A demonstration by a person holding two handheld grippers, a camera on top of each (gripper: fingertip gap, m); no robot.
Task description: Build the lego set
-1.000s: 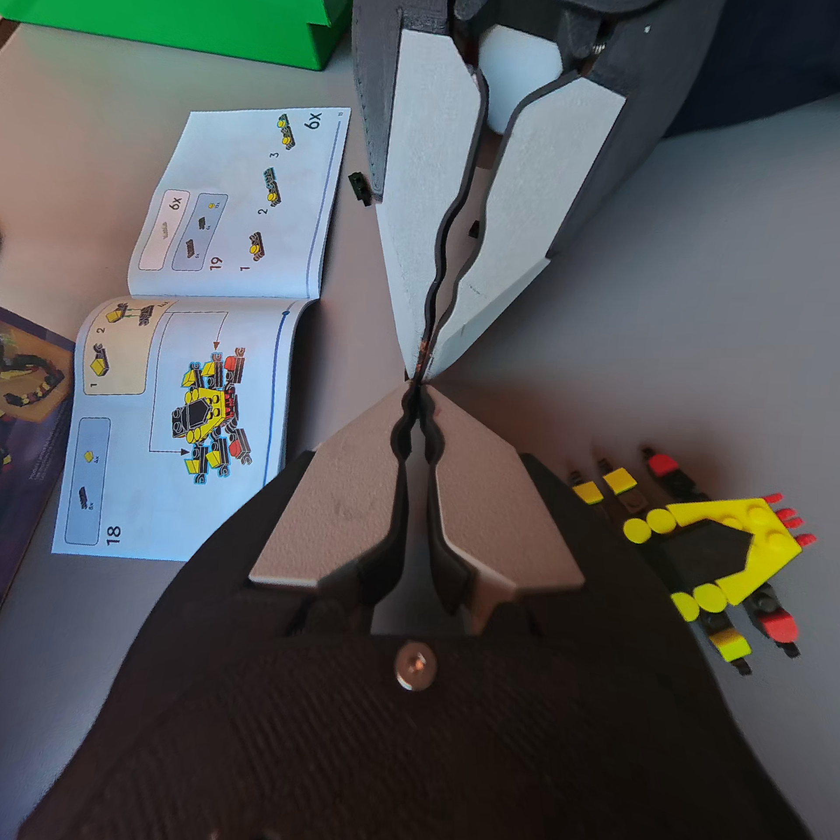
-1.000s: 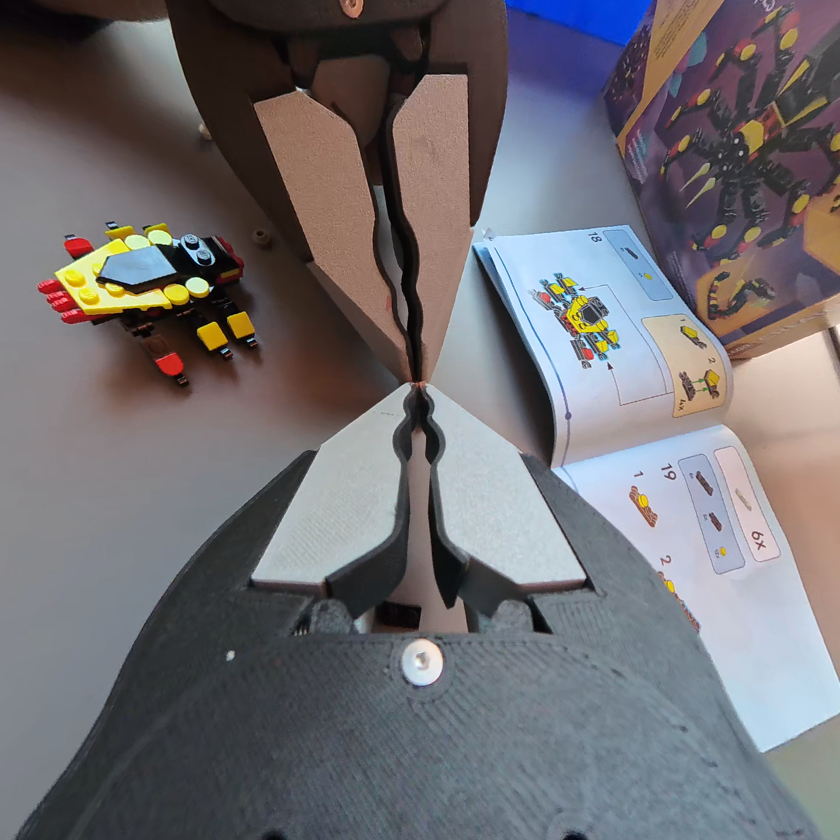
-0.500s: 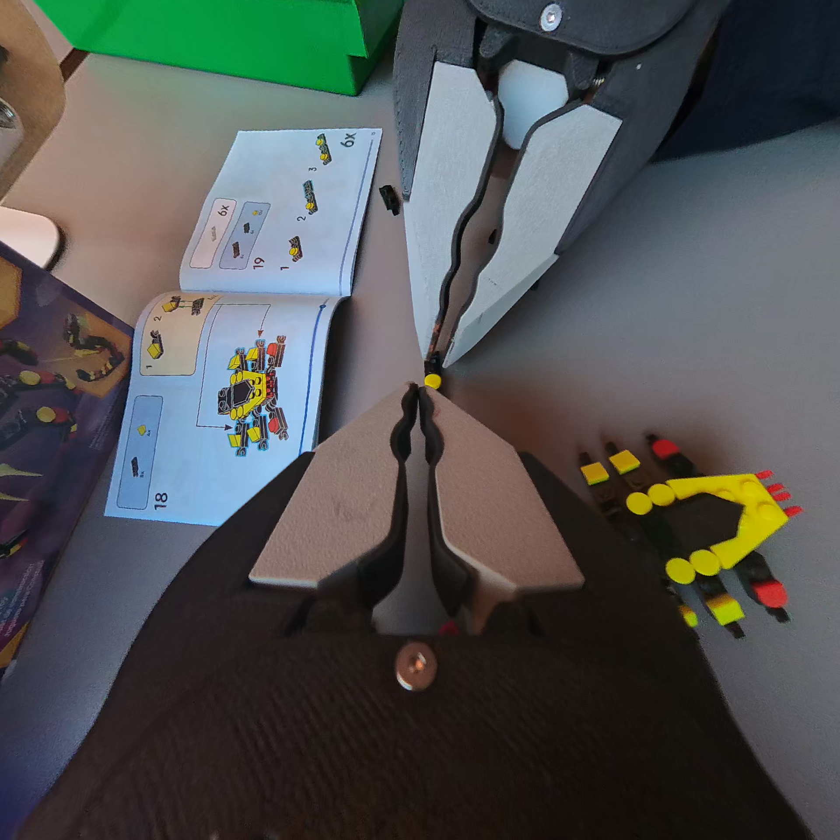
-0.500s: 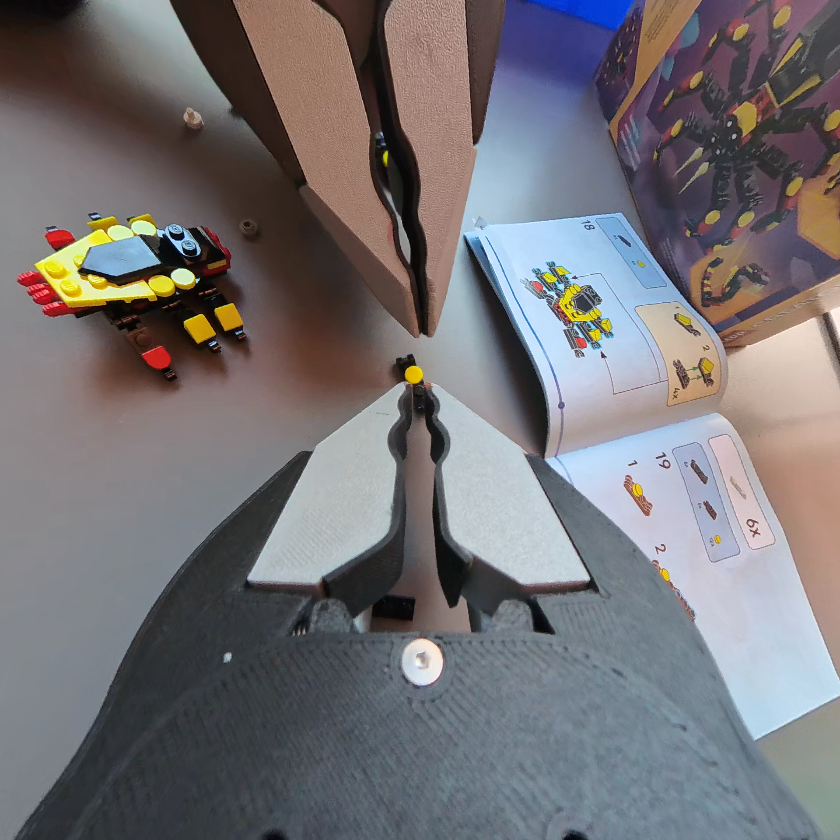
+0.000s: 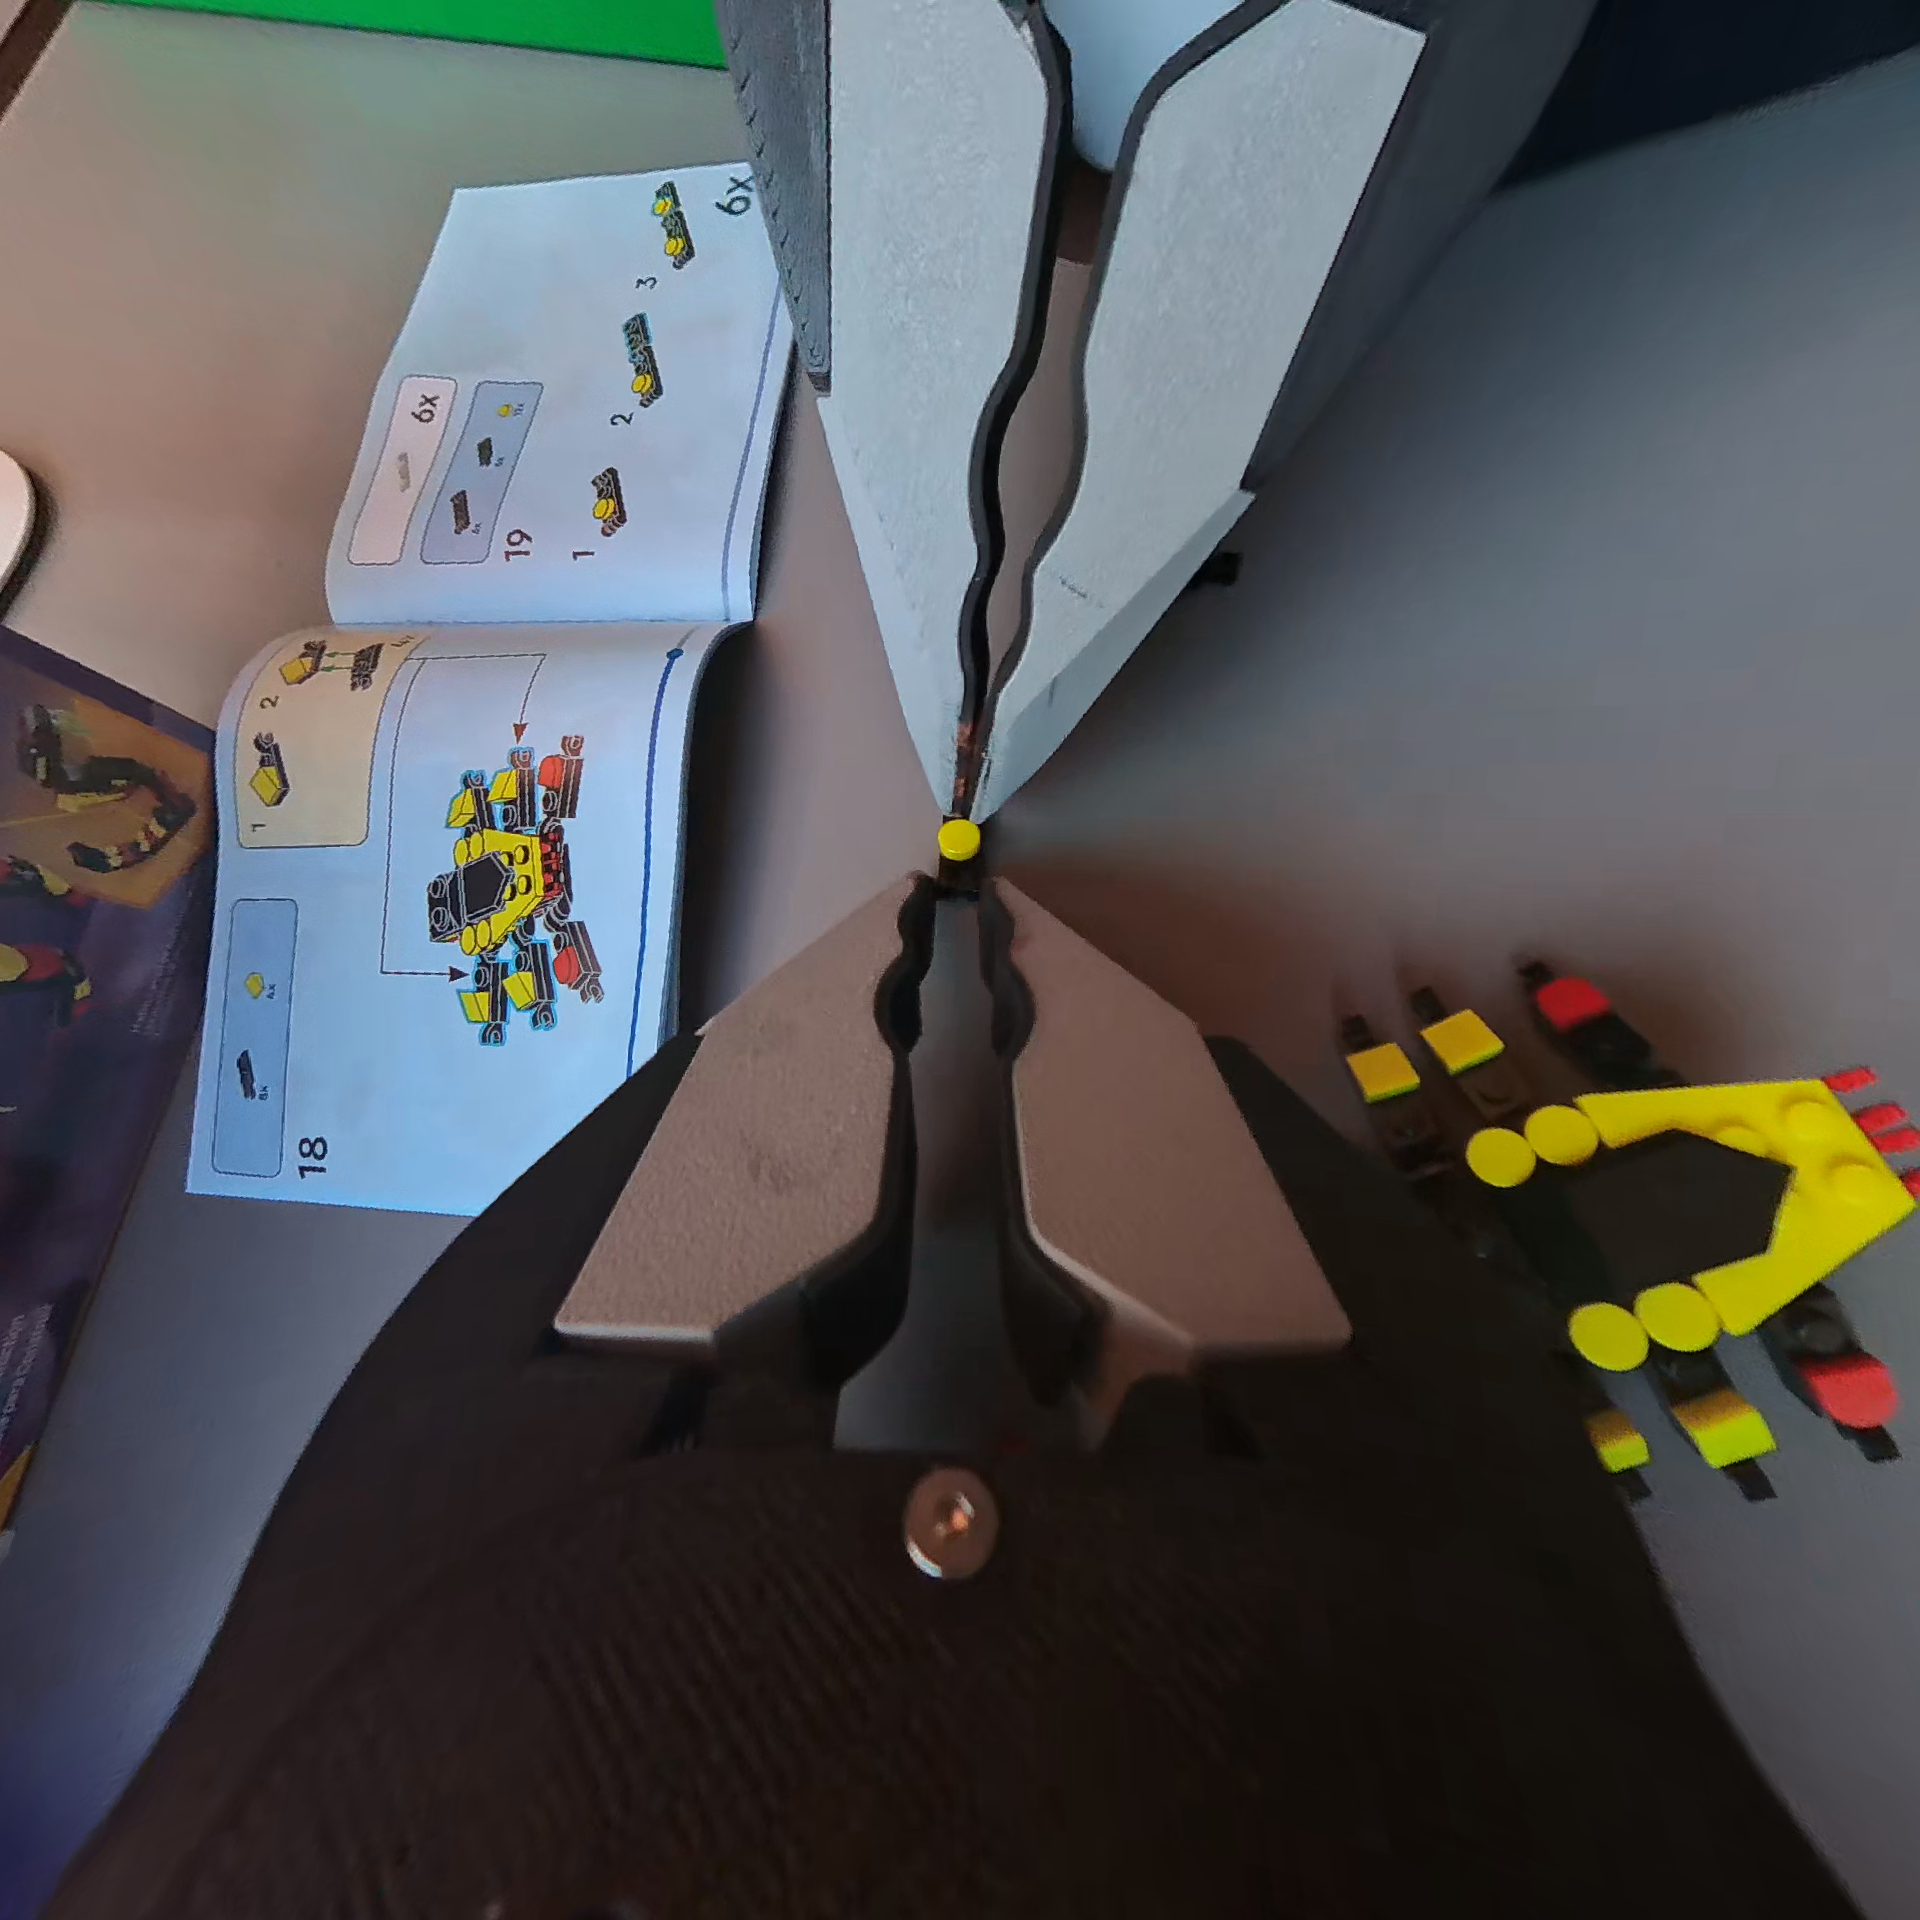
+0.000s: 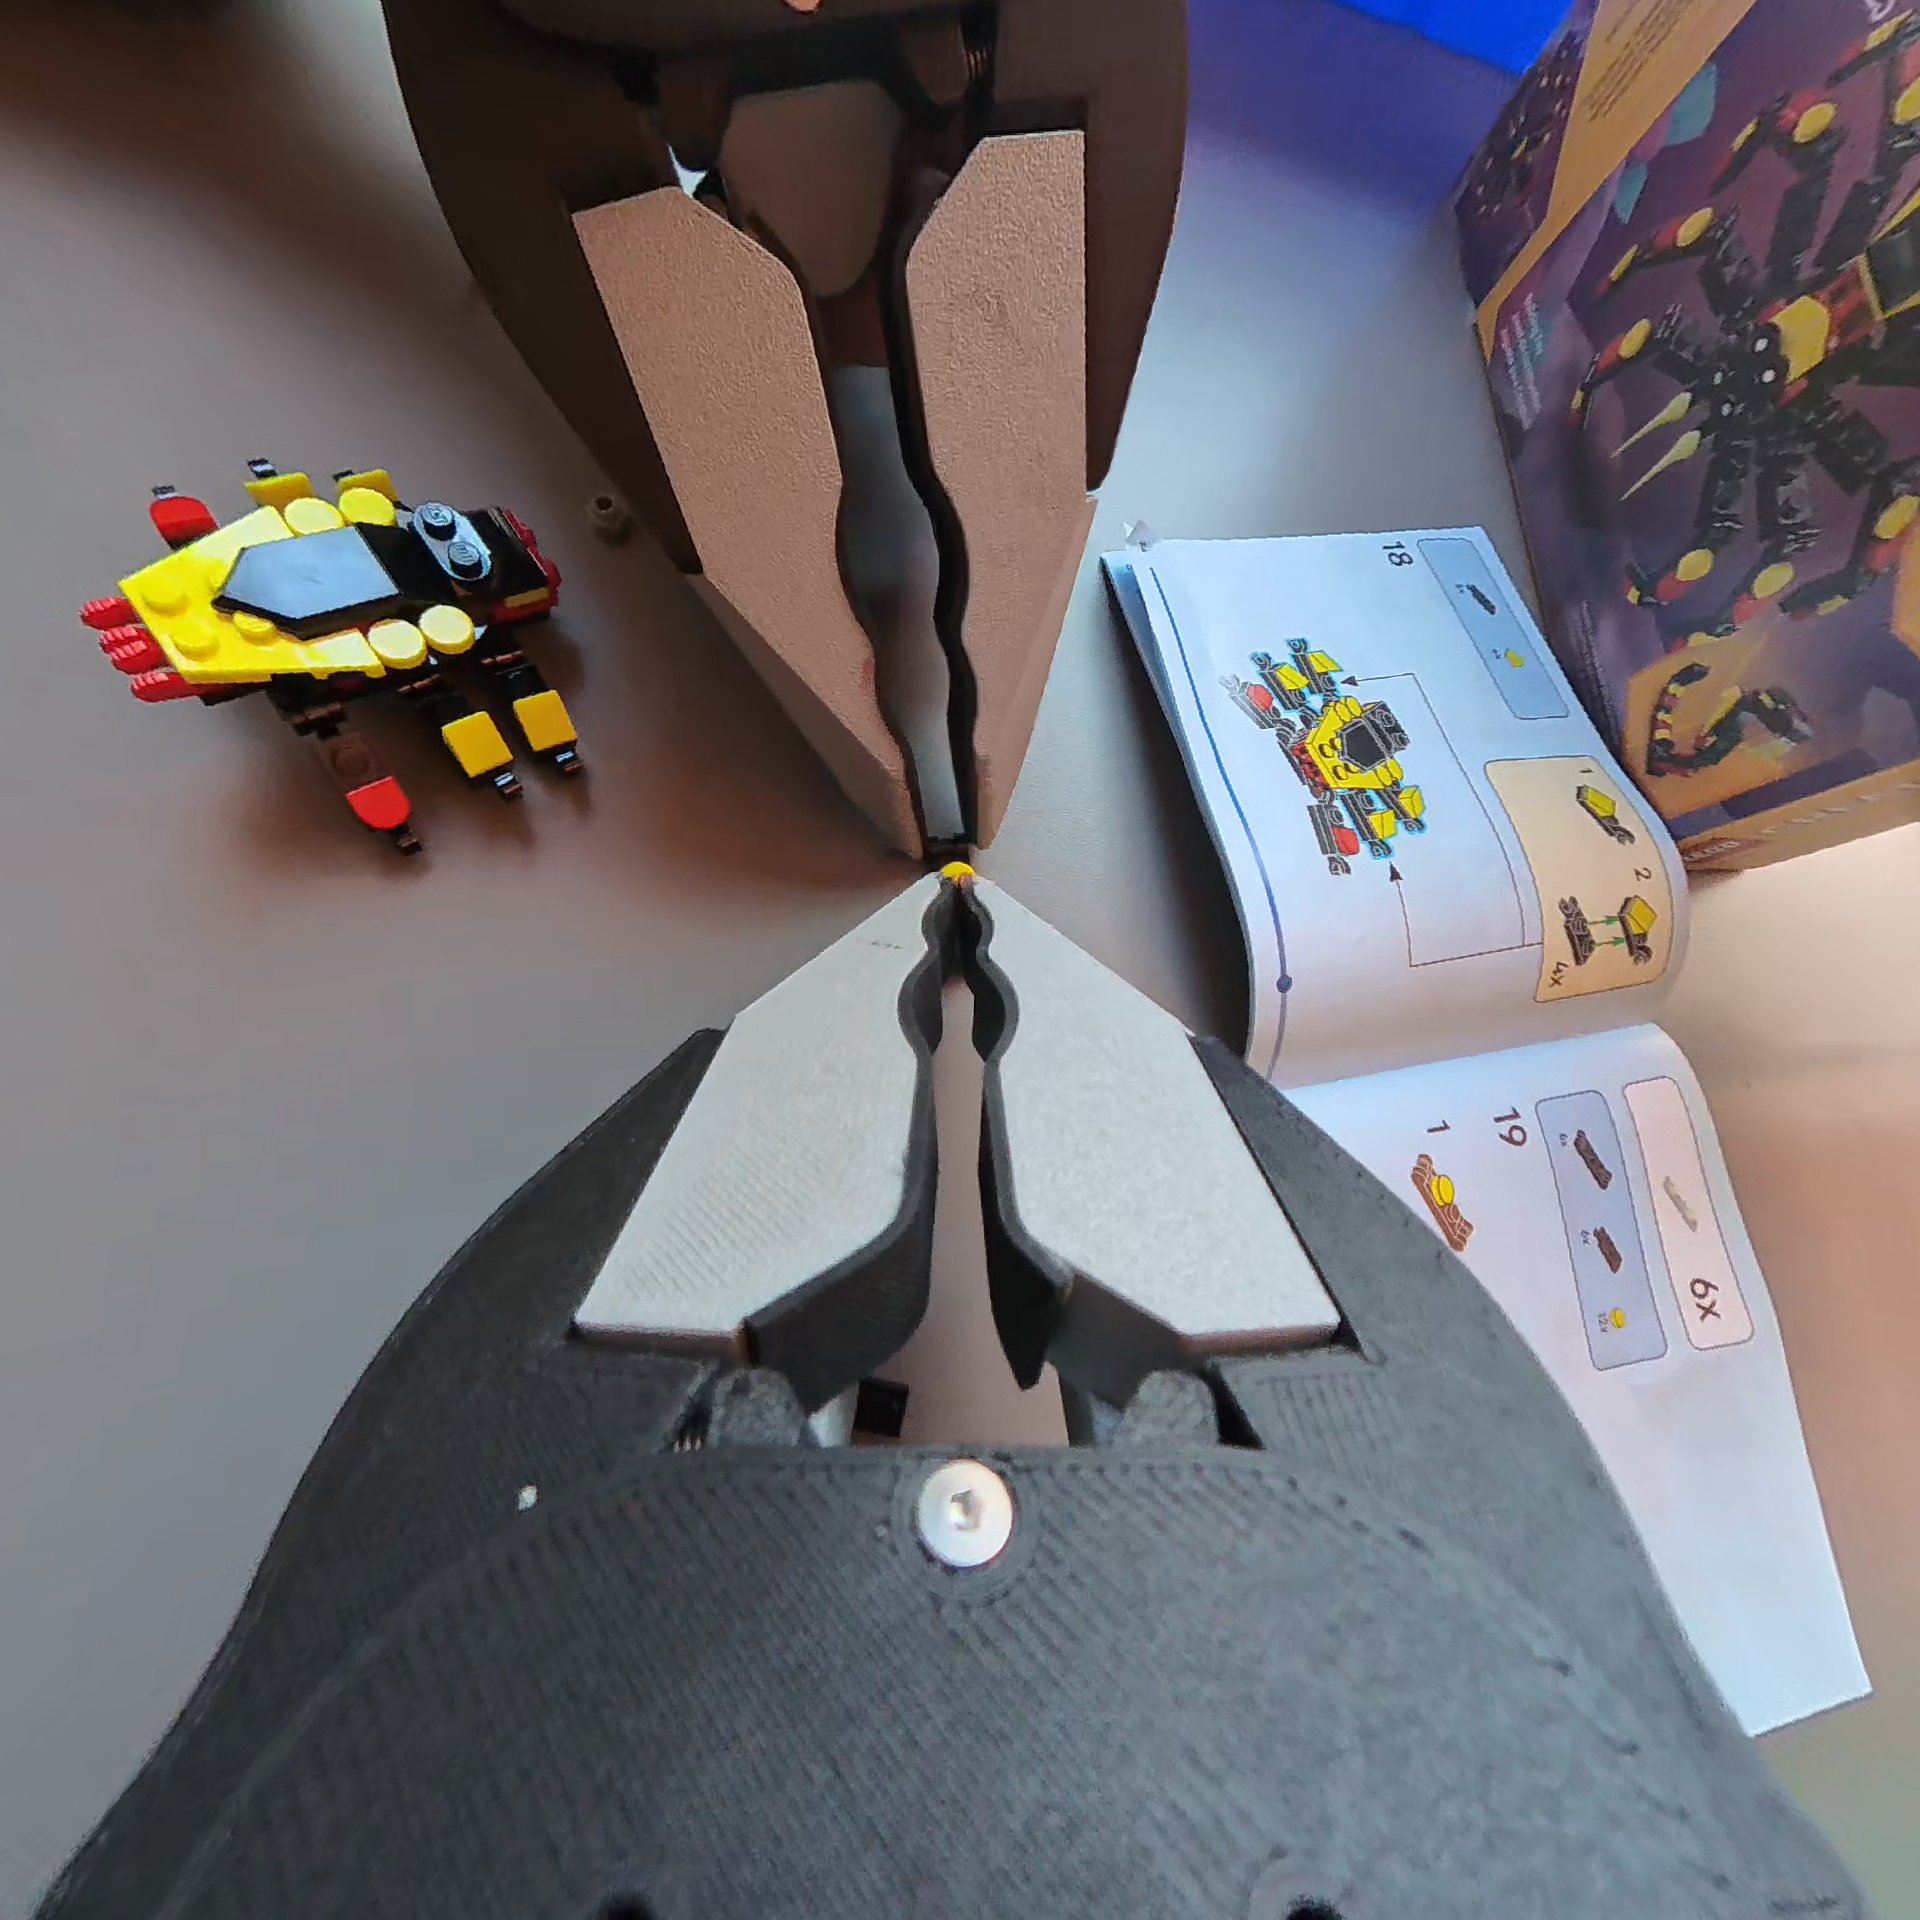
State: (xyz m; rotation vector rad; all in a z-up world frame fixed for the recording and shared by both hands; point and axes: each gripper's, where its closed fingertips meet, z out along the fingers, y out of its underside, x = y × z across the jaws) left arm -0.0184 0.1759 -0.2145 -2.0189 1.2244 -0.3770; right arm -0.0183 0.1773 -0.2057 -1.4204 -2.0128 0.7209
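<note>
A small black piece with a yellow round tile hangs above the table between the two gripper tips. My left gripper is shut on its black near end. My right gripper is shut on the other end, and the tile shows just past its tips. The grippers meet tip to tip: the right gripper comes in from the top of the left wrist view, and the left gripper from the top of the right wrist view. The part-built yellow, black and red model lies on the table to the side.
The open instruction booklet lies flat beside the grippers. The purple set box stands beyond it. A green box is at the far edge. A small loose piece lies near the model.
One second ago the tips were pressed together. Half a second ago they were apart, with the tiled piece in the right gripper. Now they have closed in again and the left gripper grips the piece too.
</note>
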